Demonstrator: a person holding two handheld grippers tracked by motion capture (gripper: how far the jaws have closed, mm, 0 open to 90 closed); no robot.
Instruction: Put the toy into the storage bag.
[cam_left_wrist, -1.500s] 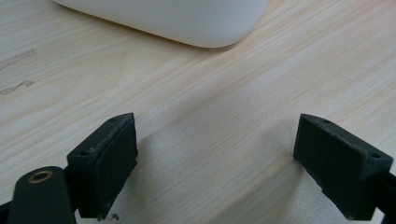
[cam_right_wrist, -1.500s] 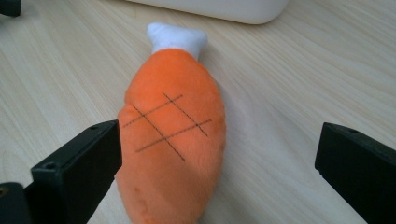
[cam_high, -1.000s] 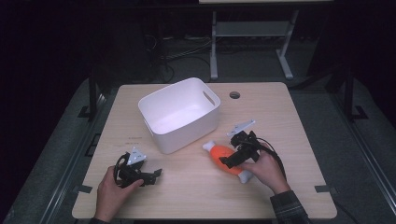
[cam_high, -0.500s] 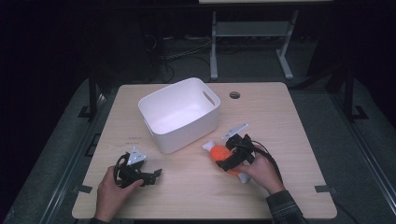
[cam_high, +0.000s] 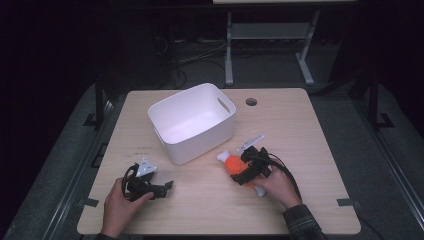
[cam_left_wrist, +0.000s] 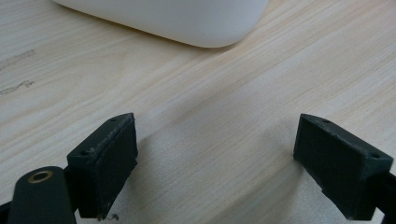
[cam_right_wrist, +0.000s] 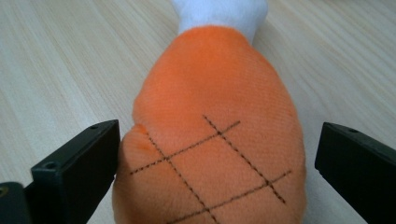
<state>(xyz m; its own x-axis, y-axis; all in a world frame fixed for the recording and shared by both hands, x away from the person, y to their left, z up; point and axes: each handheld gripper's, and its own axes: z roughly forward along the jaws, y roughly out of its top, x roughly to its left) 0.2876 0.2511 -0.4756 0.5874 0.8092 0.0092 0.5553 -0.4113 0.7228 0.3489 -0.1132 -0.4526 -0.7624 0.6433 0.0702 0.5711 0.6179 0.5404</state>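
An orange plush toy (cam_high: 232, 164) with stitched cross lines and a white end (cam_right_wrist: 219, 14) lies on the wooden table (cam_high: 300, 125), right of centre. My right gripper (cam_high: 245, 171) stands open with its jaws on either side of the toy (cam_right_wrist: 215, 107); the left jaw touches the plush, and the right jaw keeps a small gap. A white plastic bin (cam_high: 200, 142) with handle slots stands empty behind the toy. My left gripper (cam_high: 162, 189) rests low at the table's front left, open, with only bare wood between its jaws (cam_left_wrist: 215, 140).
The bin's rounded lower corner (cam_left_wrist: 187, 18) lies just ahead of the left gripper. A round cable hole (cam_high: 251, 101) sits in the table's far side. Dark floor, cables and a metal stand leg (cam_high: 305, 70) surround the table.
My right gripper has slid forward over the orange toy, so more of the plush now sits between its jaws. The left gripper and the bin have stayed put.
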